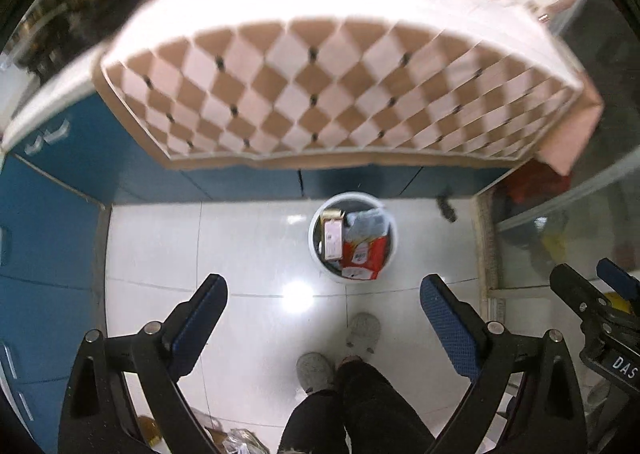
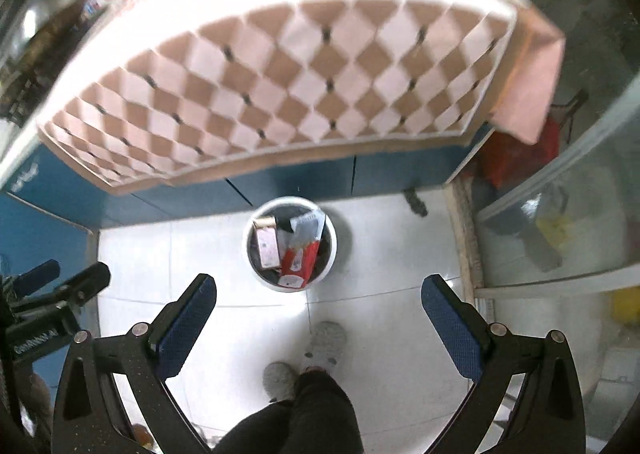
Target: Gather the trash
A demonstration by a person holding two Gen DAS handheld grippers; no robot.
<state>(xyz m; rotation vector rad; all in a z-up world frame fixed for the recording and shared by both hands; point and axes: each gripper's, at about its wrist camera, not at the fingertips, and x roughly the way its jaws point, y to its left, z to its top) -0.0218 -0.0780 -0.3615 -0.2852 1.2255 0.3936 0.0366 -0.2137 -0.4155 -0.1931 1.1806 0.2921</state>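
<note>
One white bin (image 1: 320,250) w/ red pack (image 1: 362,256) & pink box (image 1: 333,240) on floor (image 1: 240,246) below checkered desk (image 1: 328,93) — both grippers, left (image 1: 323,294) & right (image 2: 319,294), fingers released, empty.

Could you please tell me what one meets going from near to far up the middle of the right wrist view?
Person's legs → grey slippers → white trash bin → blue cabinets → checkered tablecloth.

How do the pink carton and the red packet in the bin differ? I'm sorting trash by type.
The pink carton is pale, narrow, and lies on the left side of the white bin; the red packet is bright red, wider, and leans over the near rim. Both sit atop the trash.
</note>
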